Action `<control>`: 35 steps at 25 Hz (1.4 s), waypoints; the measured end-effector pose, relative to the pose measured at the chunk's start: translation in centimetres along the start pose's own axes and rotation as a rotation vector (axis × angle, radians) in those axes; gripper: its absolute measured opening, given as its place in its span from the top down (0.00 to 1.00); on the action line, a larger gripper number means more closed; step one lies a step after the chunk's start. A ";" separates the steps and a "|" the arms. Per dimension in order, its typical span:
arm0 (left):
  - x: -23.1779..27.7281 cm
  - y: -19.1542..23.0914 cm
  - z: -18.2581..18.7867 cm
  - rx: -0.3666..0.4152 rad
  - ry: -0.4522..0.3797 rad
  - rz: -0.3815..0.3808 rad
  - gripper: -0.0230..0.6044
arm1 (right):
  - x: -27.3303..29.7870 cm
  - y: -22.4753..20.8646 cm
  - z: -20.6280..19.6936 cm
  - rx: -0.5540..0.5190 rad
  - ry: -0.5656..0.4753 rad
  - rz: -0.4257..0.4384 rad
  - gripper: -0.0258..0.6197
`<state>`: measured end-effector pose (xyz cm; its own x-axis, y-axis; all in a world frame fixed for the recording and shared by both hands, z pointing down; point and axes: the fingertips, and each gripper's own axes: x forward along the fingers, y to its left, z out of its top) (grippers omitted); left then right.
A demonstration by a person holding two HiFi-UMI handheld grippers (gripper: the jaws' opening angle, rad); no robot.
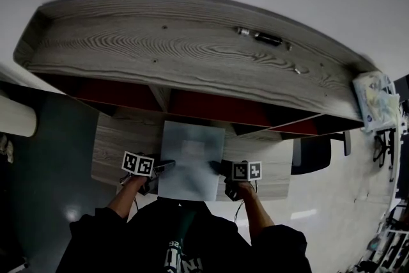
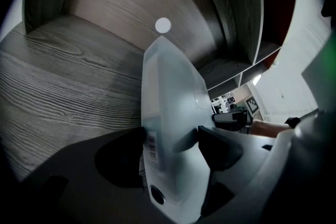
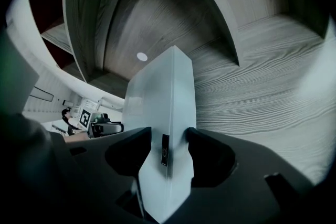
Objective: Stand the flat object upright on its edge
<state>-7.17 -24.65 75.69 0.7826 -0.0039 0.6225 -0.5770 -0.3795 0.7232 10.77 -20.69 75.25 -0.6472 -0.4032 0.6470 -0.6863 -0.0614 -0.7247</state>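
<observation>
The flat object (image 1: 192,160) is a pale grey slab, held broad side up over the wooden desk (image 1: 118,144). My left gripper (image 1: 167,167) grips its left edge and my right gripper (image 1: 216,167) its right edge. In the left gripper view both pads press on the slab's thin edge (image 2: 170,97), beside a small label and a round port. In the right gripper view the jaws pinch the opposite edge (image 3: 163,107) the same way. Whether the slab touches the desk is hidden.
A wide wooden shelf top (image 1: 185,48) overhangs the desk's far side and carries a small dark item (image 1: 267,39). Red-backed compartments (image 1: 211,105) sit beneath it. A black chair (image 1: 311,153) and a pale bag (image 1: 377,99) are at the right.
</observation>
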 end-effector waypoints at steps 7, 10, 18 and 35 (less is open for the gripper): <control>-1.4 -2.3 0.9 0.084 -0.047 -0.018 0.45 | -2.4 1.9 0.6 -0.046 -0.080 0.009 0.62; -1.9 -3.1 1.2 0.124 -0.056 -0.014 0.45 | -3.0 2.4 0.6 -0.075 -0.091 0.010 0.62; -3.4 -6.1 3.8 0.324 -0.102 0.013 0.45 | -5.3 4.2 1.5 -0.169 -0.137 -0.003 0.63; -5.0 -10.6 7.9 0.707 -0.220 0.098 0.45 | -10.5 7.5 4.8 -0.543 -0.351 -0.145 0.64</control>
<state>-3.14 -27.88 62.52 0.8069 -0.2255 0.5460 -0.4173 -0.8718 0.2566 14.01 -21.34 61.90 -0.4523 -0.7046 0.5468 -0.8874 0.2944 -0.3547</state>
